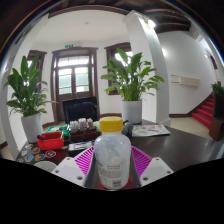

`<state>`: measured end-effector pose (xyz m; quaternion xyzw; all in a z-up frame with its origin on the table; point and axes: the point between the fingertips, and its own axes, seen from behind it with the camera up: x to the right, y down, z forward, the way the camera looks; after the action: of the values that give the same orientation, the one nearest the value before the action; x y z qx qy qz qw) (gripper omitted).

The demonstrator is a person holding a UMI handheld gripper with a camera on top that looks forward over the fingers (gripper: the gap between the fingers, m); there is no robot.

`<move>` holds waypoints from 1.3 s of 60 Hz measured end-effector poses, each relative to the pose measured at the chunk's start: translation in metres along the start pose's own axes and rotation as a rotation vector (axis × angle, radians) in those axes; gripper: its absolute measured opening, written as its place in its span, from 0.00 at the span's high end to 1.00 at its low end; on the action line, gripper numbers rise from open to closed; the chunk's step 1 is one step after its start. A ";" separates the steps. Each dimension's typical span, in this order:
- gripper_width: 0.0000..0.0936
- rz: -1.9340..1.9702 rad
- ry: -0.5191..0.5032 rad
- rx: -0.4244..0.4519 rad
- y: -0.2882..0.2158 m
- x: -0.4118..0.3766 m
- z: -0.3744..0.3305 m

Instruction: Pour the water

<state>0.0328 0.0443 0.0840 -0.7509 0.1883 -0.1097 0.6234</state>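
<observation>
A clear plastic bottle (111,158) with a yellow cap (111,124) stands upright between my fingers. My gripper (112,168) is shut on the bottle; the magenta pads (86,161) press on its sides left and right. The bottle looks held above the dark table (185,150). The bottle's base is hidden at the bottom of the view. No cup or other vessel for the water is clearly in view.
On the table to the left stand a red container (51,142) and a tray with small cups (80,127). Papers (150,130) lie at the right. Potted plants (132,80) stand behind, a second plant (27,95) at the left. Red stairs (207,110) rise at the far right.
</observation>
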 end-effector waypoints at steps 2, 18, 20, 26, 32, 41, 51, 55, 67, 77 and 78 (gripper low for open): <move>0.38 0.003 -0.003 -0.005 0.000 0.000 0.000; 0.11 -0.062 -0.013 -0.099 0.019 0.002 -0.026; 0.11 -0.064 -0.020 -0.113 0.022 0.002 -0.034; 0.11 -0.063 -0.053 -0.124 0.024 -0.006 -0.069; 0.10 -0.072 -0.092 -0.123 0.019 -0.014 -0.109; 0.11 -0.121 -0.198 -0.141 0.007 -0.030 -0.171; 0.10 -0.221 -0.278 -0.131 -0.014 -0.047 -0.219; 0.10 -0.218 -0.299 -0.115 -0.023 -0.051 -0.229; 0.10 -0.147 -0.374 -0.053 -0.054 -0.071 -0.253; 0.10 -0.149 -0.375 -0.038 -0.061 -0.067 -0.262; 0.10 -0.153 -0.372 -0.037 -0.062 -0.066 -0.261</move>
<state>-0.1220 -0.1527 0.2008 -0.7817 0.0143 -0.0126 0.6234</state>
